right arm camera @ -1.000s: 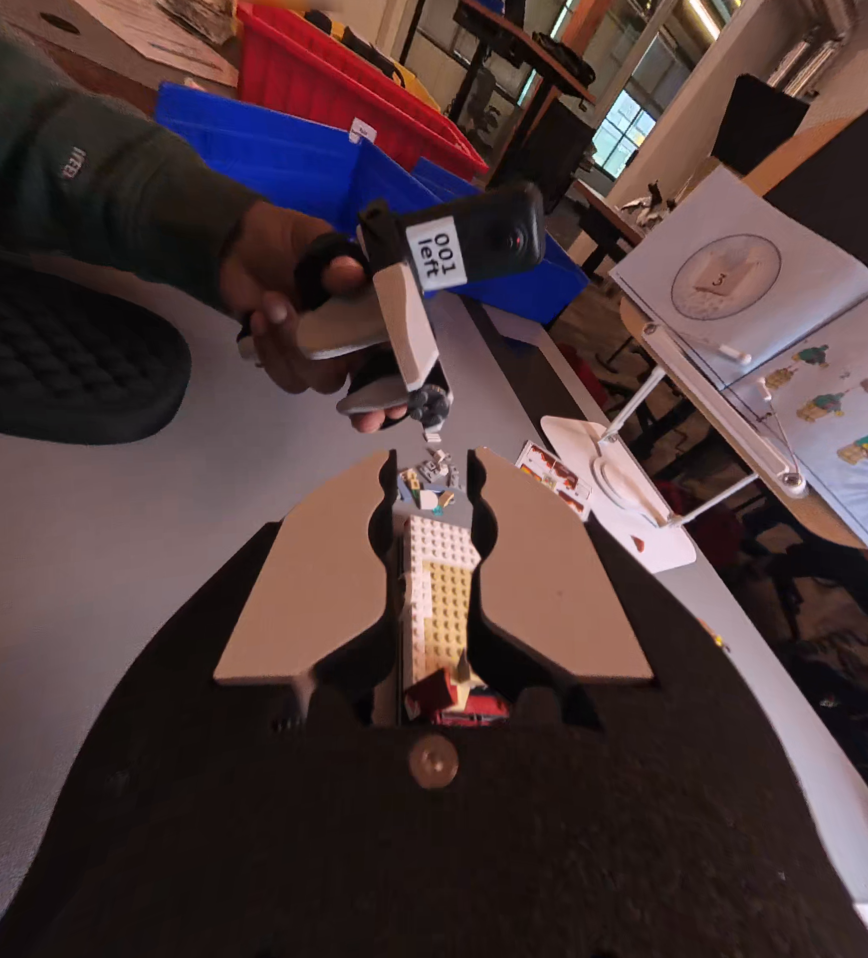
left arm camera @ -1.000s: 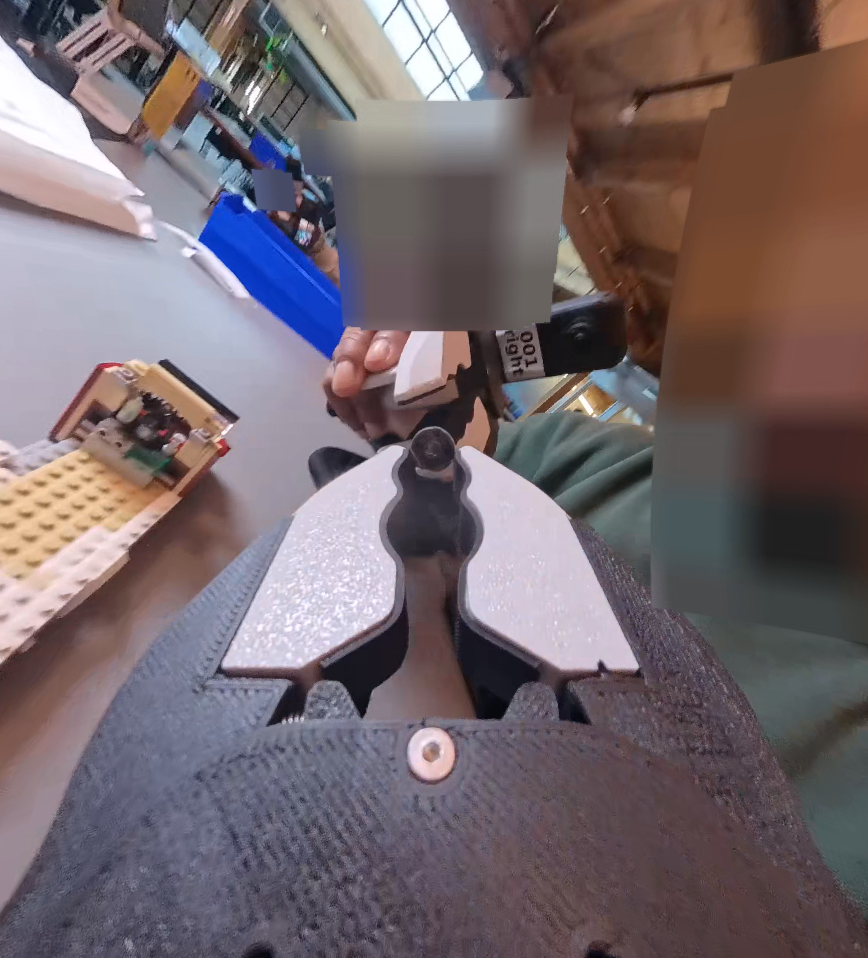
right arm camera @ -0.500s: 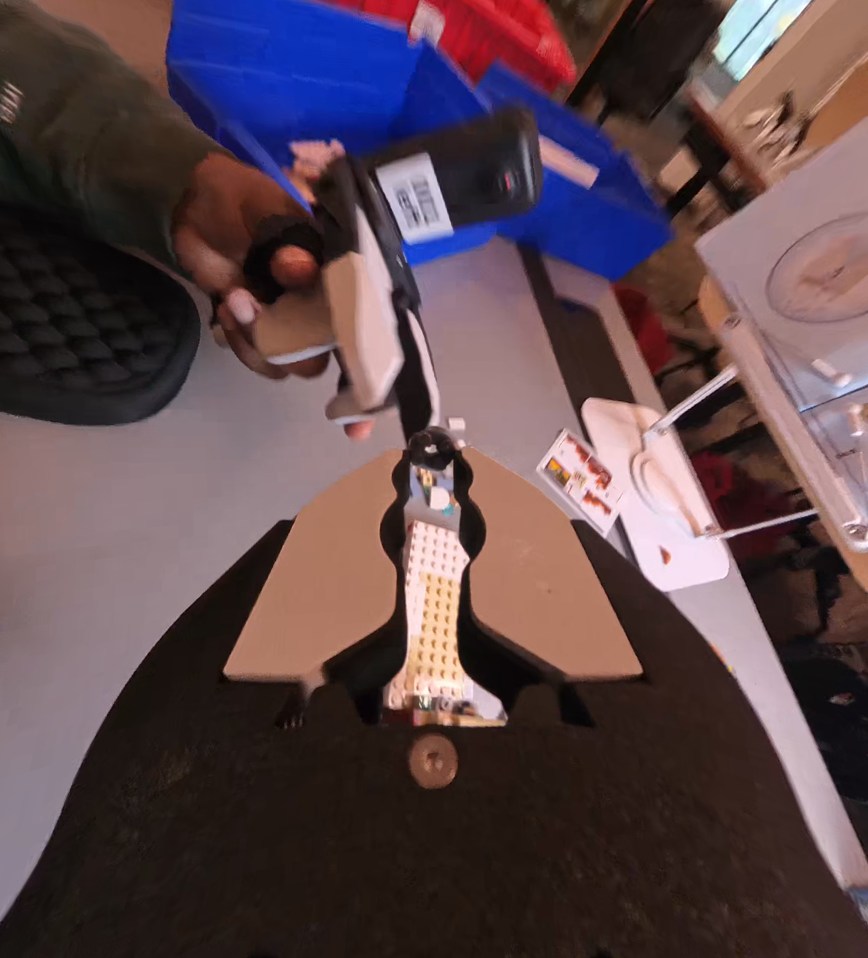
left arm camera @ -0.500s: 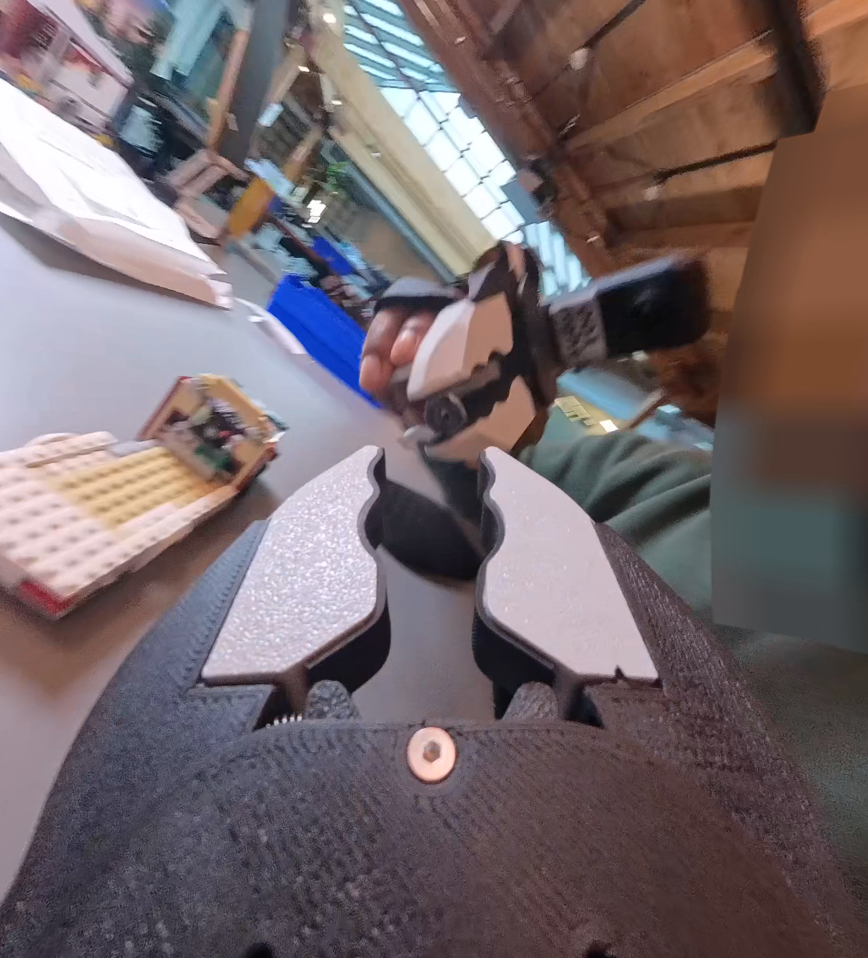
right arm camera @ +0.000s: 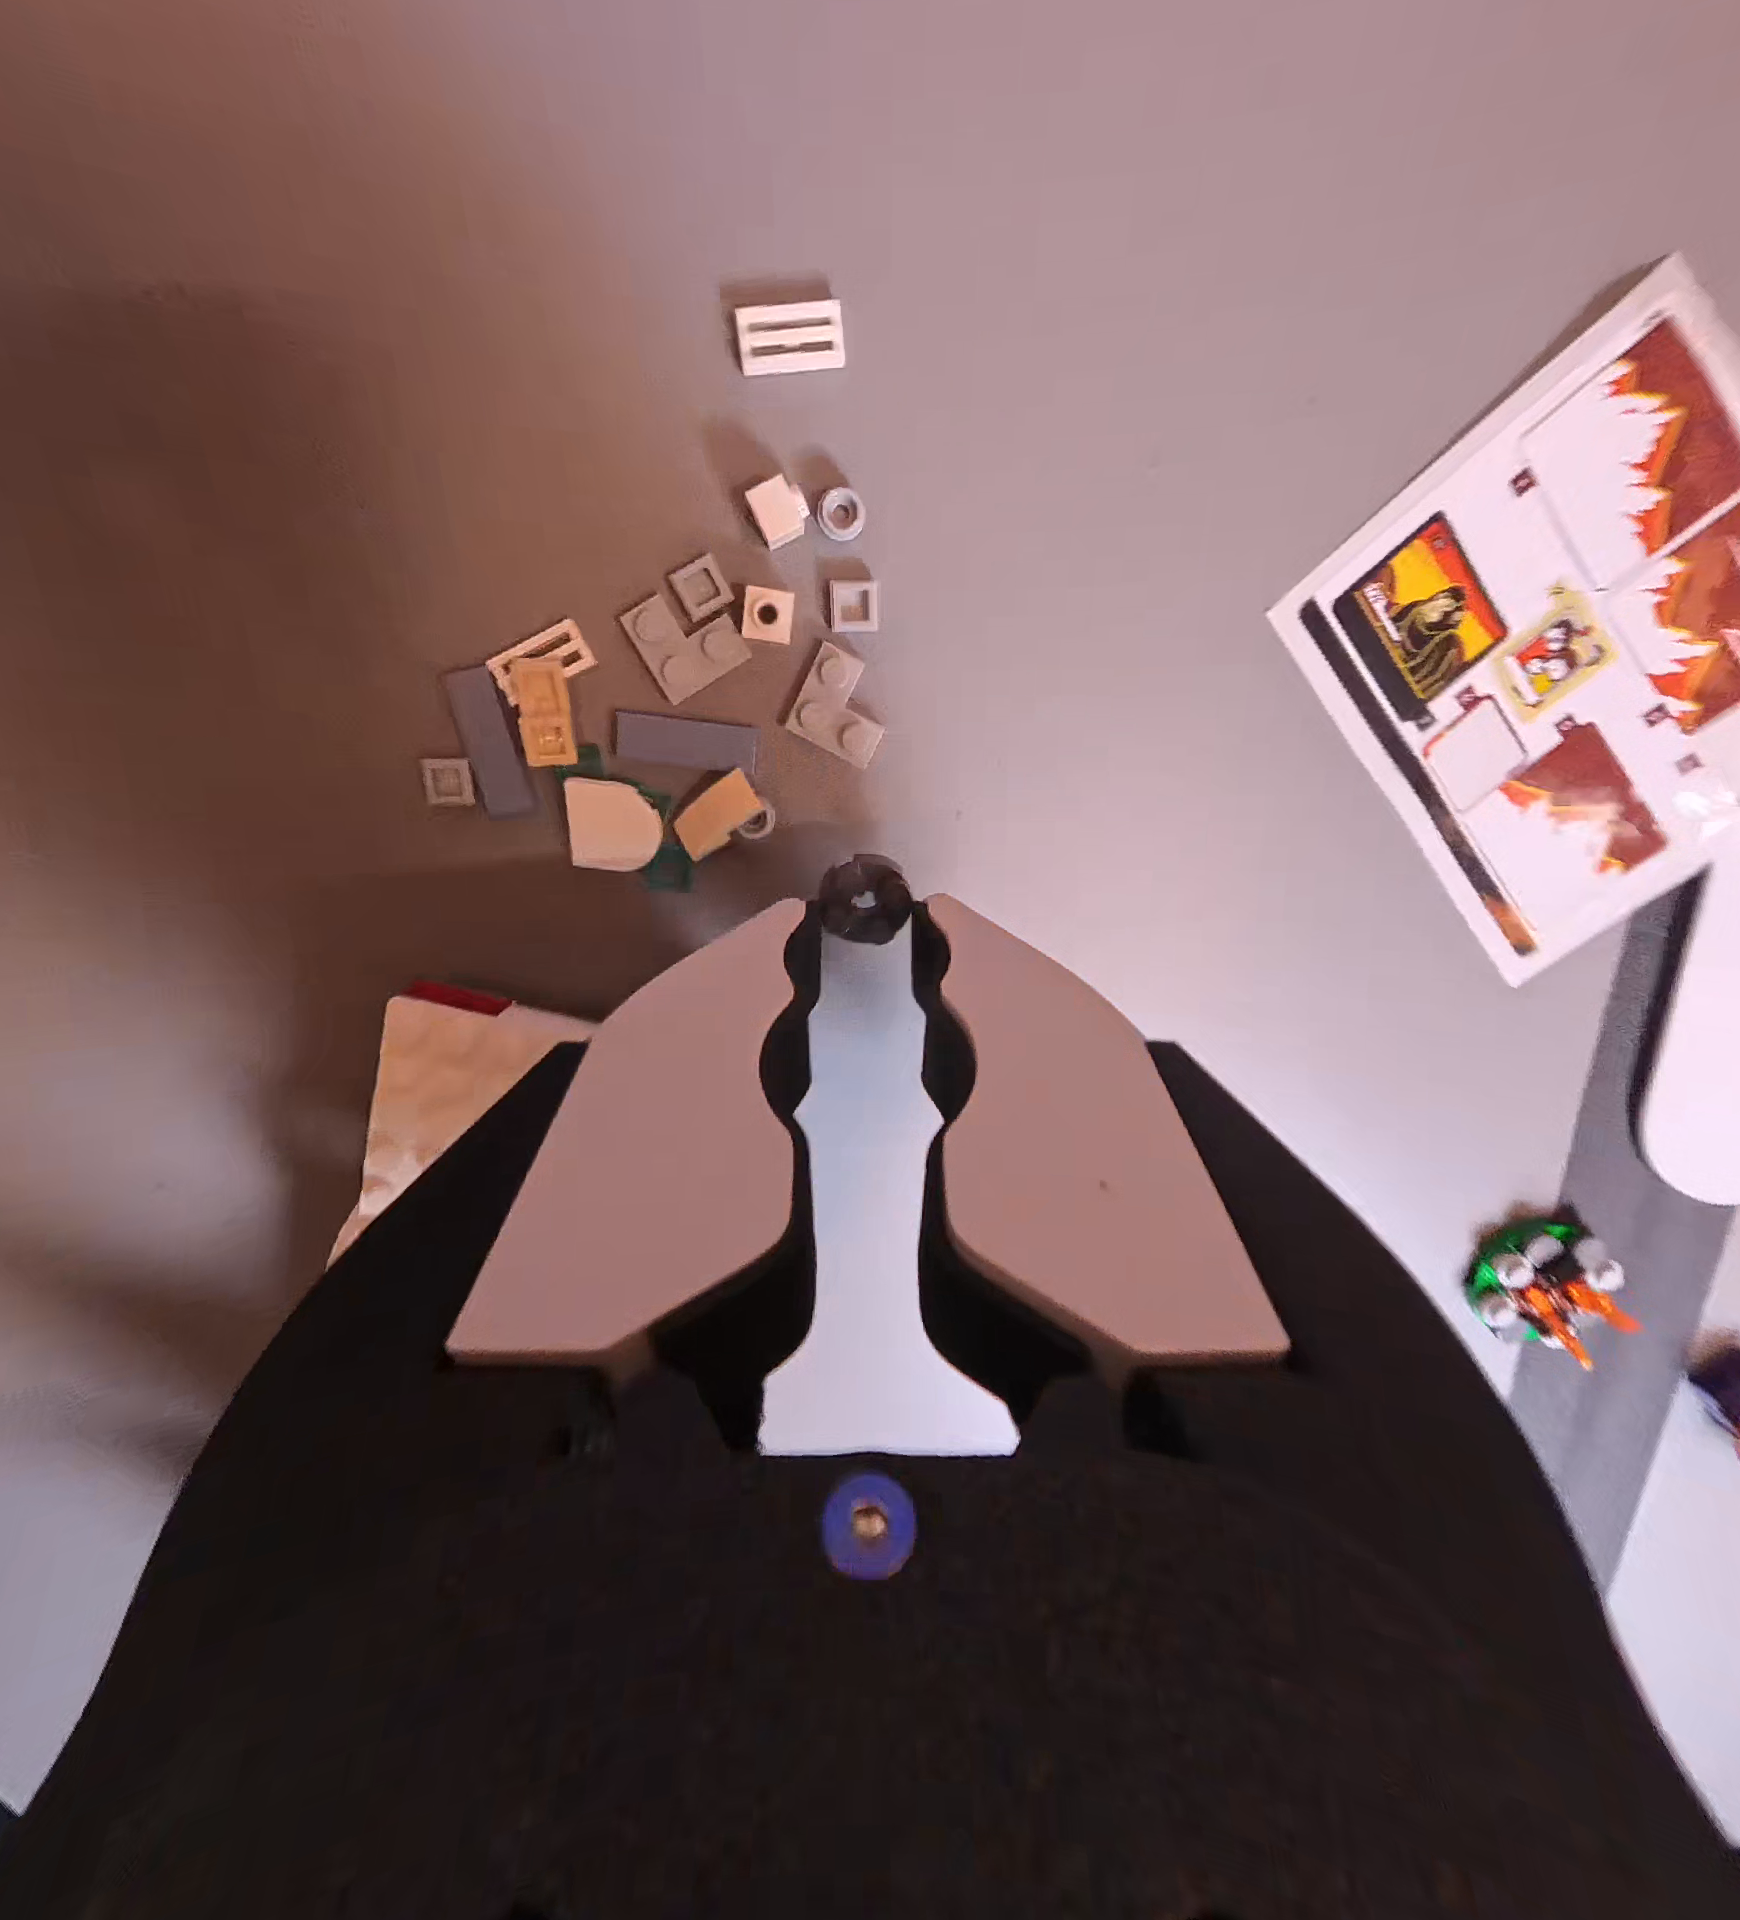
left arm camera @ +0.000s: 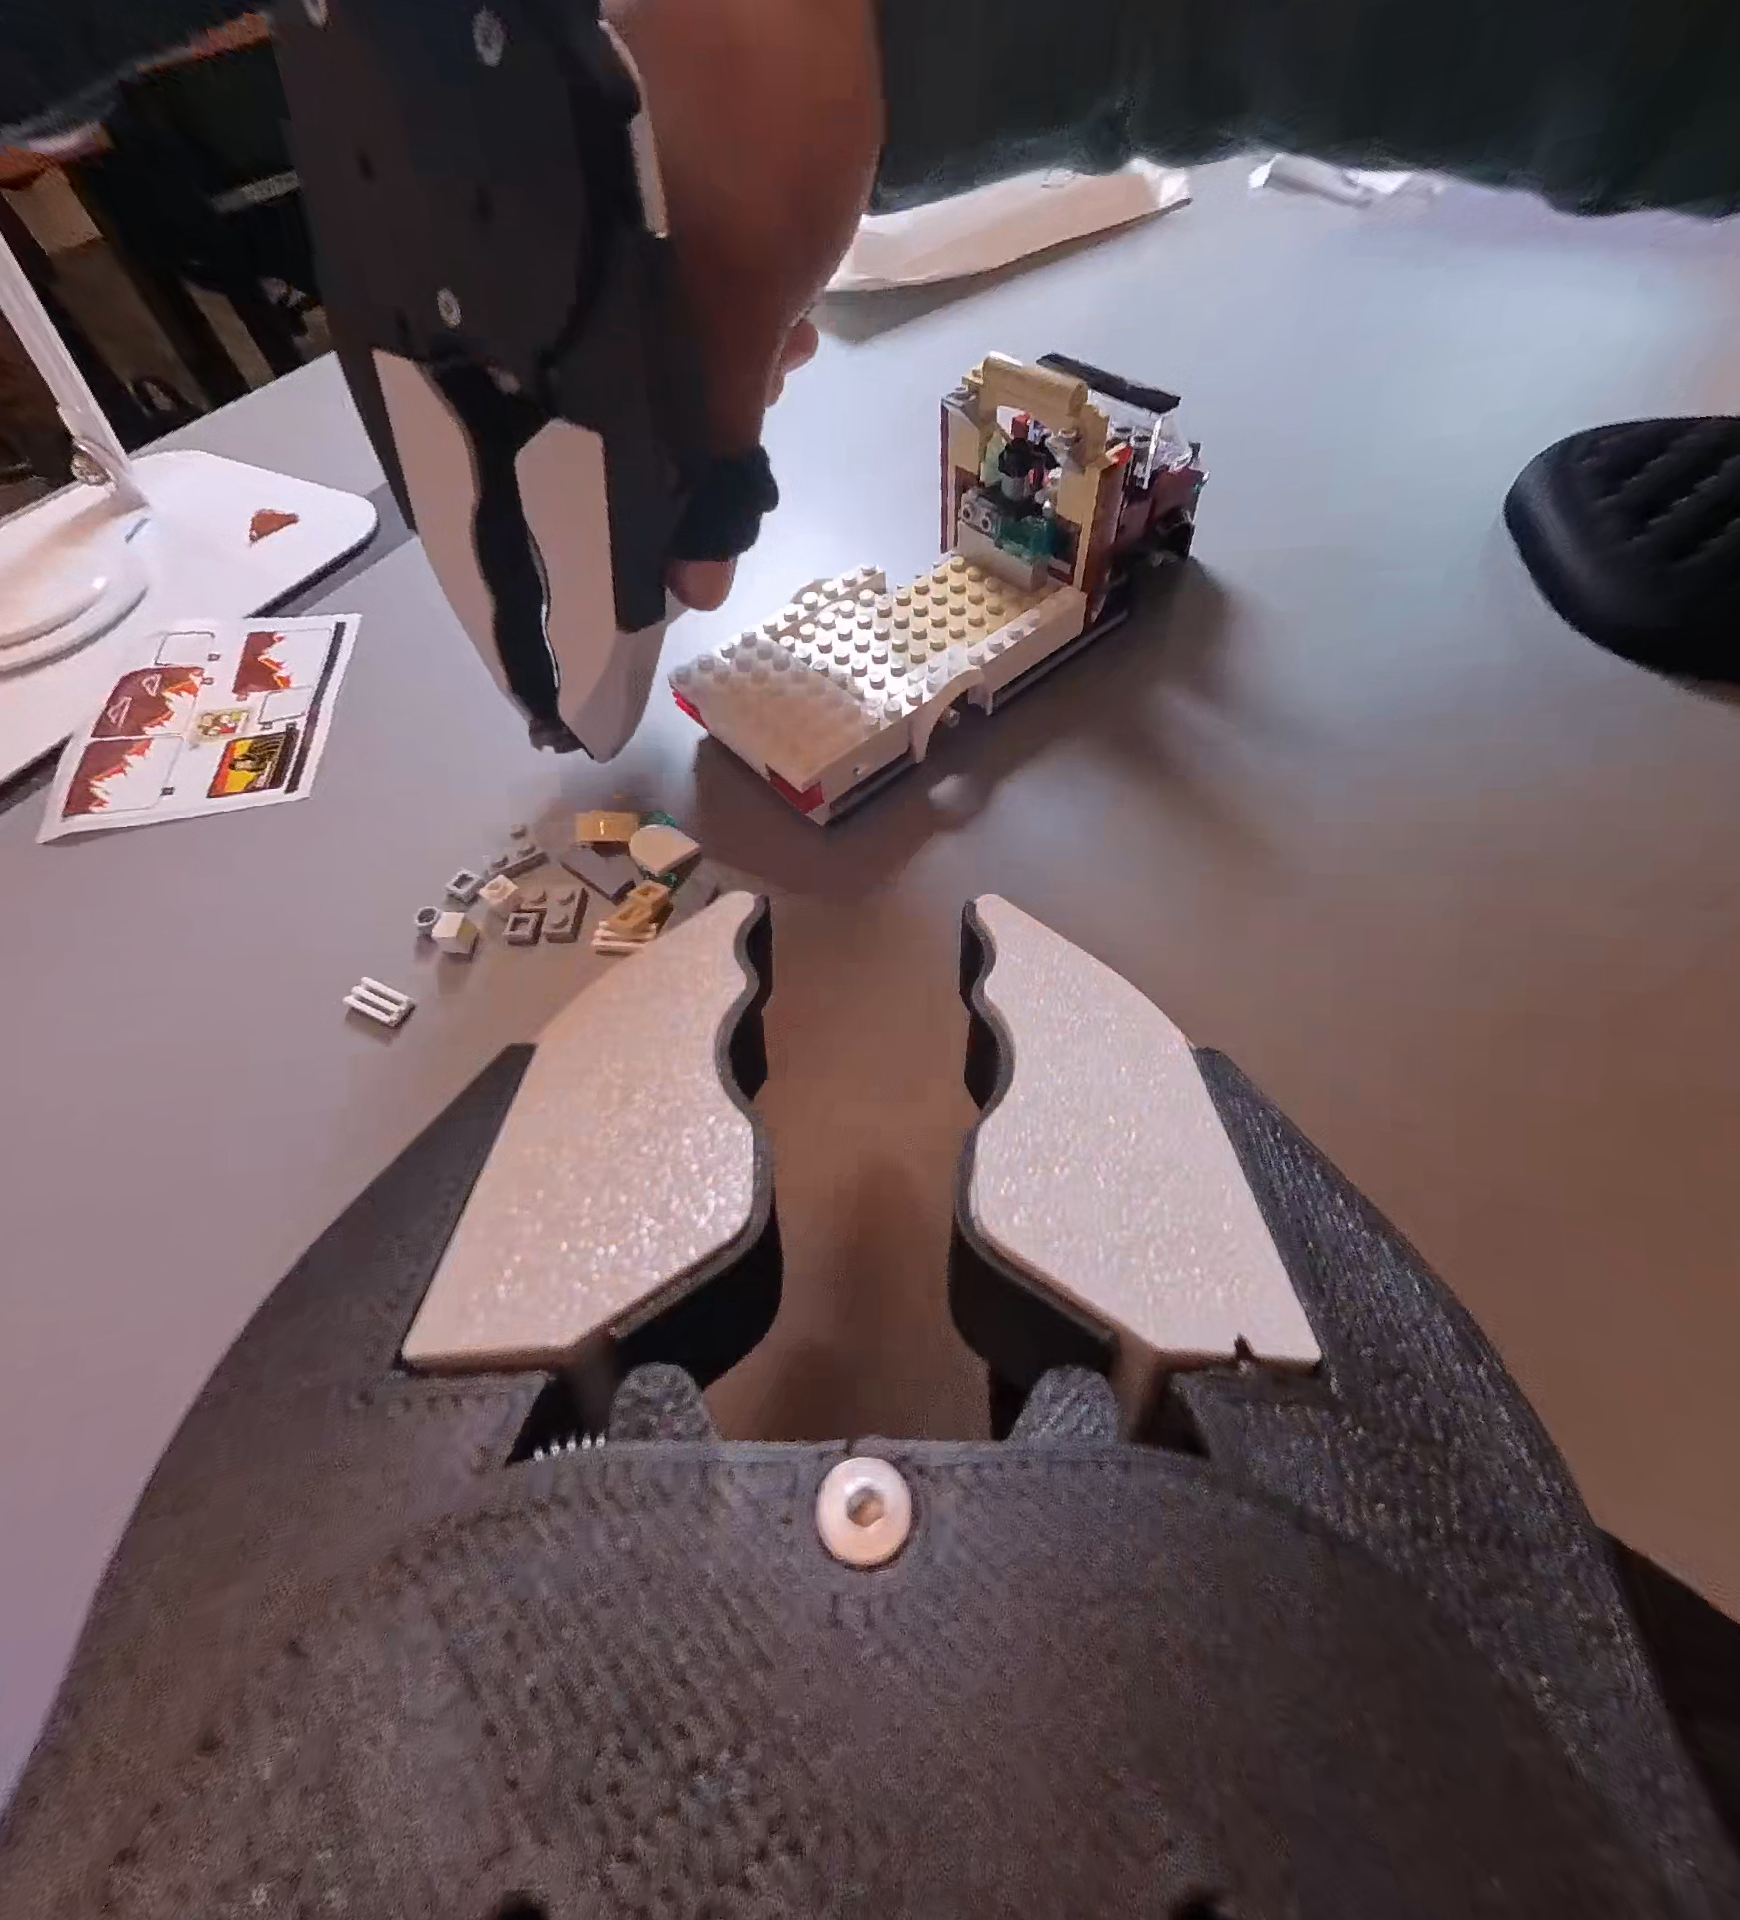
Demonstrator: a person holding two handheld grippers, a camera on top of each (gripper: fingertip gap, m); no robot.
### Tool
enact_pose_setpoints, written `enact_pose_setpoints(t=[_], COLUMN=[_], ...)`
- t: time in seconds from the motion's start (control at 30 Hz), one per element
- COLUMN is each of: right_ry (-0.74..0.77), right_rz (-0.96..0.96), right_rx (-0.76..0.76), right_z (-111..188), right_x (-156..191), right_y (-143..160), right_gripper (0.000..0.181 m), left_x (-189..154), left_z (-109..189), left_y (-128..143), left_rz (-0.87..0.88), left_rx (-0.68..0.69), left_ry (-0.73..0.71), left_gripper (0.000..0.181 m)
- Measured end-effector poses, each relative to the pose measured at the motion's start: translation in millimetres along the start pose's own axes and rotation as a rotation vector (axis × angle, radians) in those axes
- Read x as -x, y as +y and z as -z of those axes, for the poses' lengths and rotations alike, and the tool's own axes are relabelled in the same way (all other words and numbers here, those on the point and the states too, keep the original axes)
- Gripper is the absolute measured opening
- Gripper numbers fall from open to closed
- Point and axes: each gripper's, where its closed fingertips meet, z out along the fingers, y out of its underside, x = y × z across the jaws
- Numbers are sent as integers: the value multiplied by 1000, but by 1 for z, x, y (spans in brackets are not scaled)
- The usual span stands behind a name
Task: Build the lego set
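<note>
A half-built white, tan and dark red lego vehicle (left arm camera: 933,613) stands on the grey table (left arm camera: 1365,883); its white edge shows in the right wrist view (right arm camera: 450,1081). A pile of small loose pieces (left arm camera: 575,883) lies in front of it, also in the right wrist view (right arm camera: 658,686). My left gripper (left arm camera: 866,914) is open and empty, low over the table near the pile. My right gripper (right arm camera: 864,906) is shut on a small round black piece (right arm camera: 861,902) and points down just above the pile; it also shows in the left wrist view (left arm camera: 565,727).
A sticker sheet (left arm camera: 201,717) lies left of the pile, also in the right wrist view (right arm camera: 1572,644). A white stand base (left arm camera: 118,561) sits beyond it. A black pad (left arm camera: 1676,540) lies at the right. Small figures (right arm camera: 1541,1288) stand near the table edge. Paper (left arm camera: 1001,229) lies behind the vehicle. One gripper's finger ends stand about 15 cm off the other's.
The black piece passed from my left gripper to my right, which shut on it. My left gripper opened and drew back. Both grippers swung down toward the loose pieces.
</note>
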Motion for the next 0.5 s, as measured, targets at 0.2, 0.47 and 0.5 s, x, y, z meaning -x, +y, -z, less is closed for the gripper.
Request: enact_pose_setpoints(t=[0.2, 0.47, 0.5], right_ry=[-33, -25, -25], right_rz=[13, 78, 90], right_rx=[9, -62, -59], right_z=[-9, 9, 8], right_x=[1, 12, 15], right_y=[-3, -11, -10], right_gripper=[25, 16, 13], left_x=[5, 7, 6], left_z=[-2, -4, -5], left_y=[9, 14, 15], left_rz=[-78, -59, -60], left_rx=[36, 48, 53], left_ry=[-41, -35, -33], left_gripper=[34, 33, 33])
